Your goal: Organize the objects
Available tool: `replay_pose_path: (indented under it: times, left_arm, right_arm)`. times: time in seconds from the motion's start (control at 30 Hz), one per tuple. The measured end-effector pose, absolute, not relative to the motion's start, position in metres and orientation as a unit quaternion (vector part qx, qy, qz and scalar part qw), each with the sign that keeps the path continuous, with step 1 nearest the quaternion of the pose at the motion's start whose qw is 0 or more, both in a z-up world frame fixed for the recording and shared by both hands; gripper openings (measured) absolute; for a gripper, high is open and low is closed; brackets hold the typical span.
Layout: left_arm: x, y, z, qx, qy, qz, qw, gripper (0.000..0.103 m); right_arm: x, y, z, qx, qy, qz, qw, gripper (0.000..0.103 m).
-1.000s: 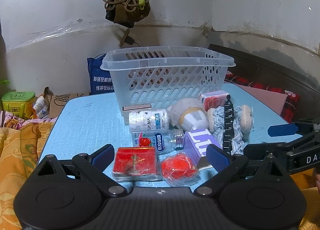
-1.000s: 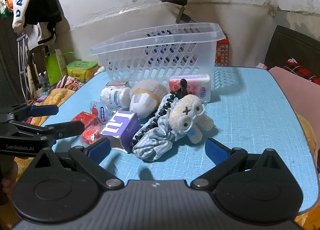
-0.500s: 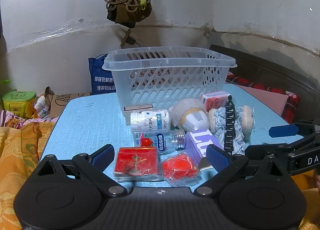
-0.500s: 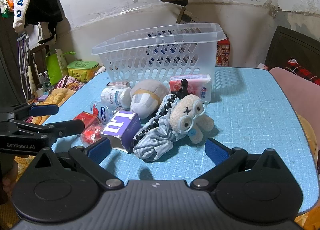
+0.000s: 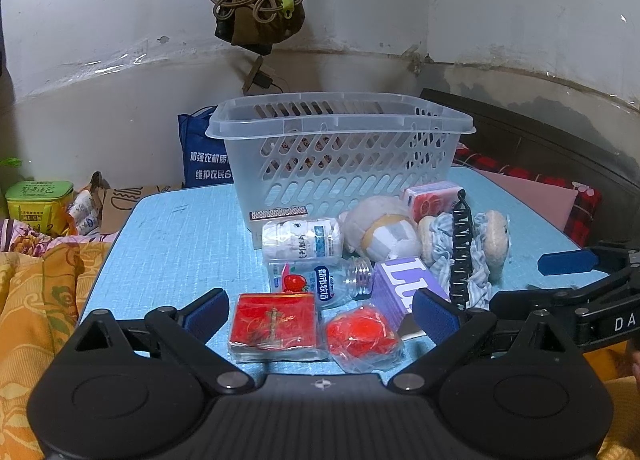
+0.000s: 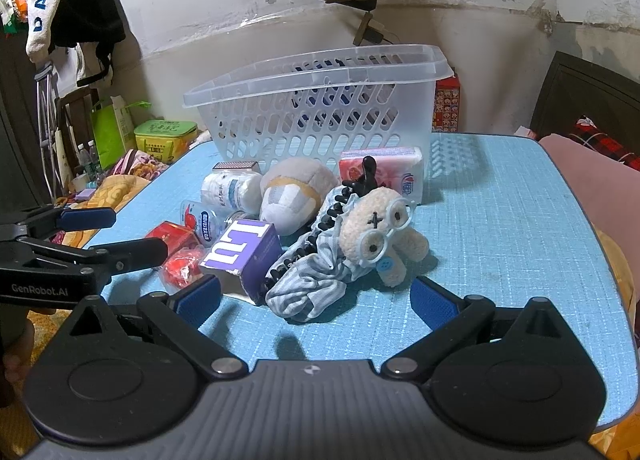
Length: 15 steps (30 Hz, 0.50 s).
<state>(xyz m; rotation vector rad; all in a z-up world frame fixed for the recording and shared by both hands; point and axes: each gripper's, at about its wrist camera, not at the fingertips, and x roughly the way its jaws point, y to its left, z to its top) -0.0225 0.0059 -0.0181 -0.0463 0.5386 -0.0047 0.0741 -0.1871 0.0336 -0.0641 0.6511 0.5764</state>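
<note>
A clear slotted basket (image 5: 340, 163) (image 6: 320, 115) stands at the back of the blue table (image 5: 180, 236). In front of it lies a pile: a red box (image 5: 274, 326), a red wrapped item (image 5: 360, 334), a clear bottle (image 5: 316, 282), a white bottle (image 5: 302, 240), a purple box (image 6: 240, 254), a round plush (image 6: 294, 193), a pink tissue pack (image 6: 384, 171), a black hair clip (image 6: 332, 215) on a striped scrunchie (image 6: 312, 288), and a beige plush with glasses (image 6: 380, 236). My left gripper (image 5: 322, 314) is open around the red items. My right gripper (image 6: 314, 300) is open before the scrunchie.
A blue bag (image 5: 204, 155) stands behind the table. A green tin (image 5: 38, 203) and yellow bedding (image 5: 36, 300) lie to the left. A dark headboard (image 5: 540, 139) and red plaid cushion (image 5: 580, 203) are at the right. Clothes (image 6: 68, 7) hang at the left wall.
Both grippers have crept slightly forward toward the pile. Both stay open. No object has moved.
</note>
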Motion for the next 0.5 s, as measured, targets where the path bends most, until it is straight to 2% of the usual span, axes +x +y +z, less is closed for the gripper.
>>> replay_pose_path:
  times: [0.5]
  left_arm:
    - [-0.0225, 0.0057, -0.0187, -0.024, 0.267, -0.001, 0.964, 0.1]
  right_arm:
    - [0.0744, -0.1867, 0.0332, -0.031, 0.315, 0.279, 0.906, 0.103]
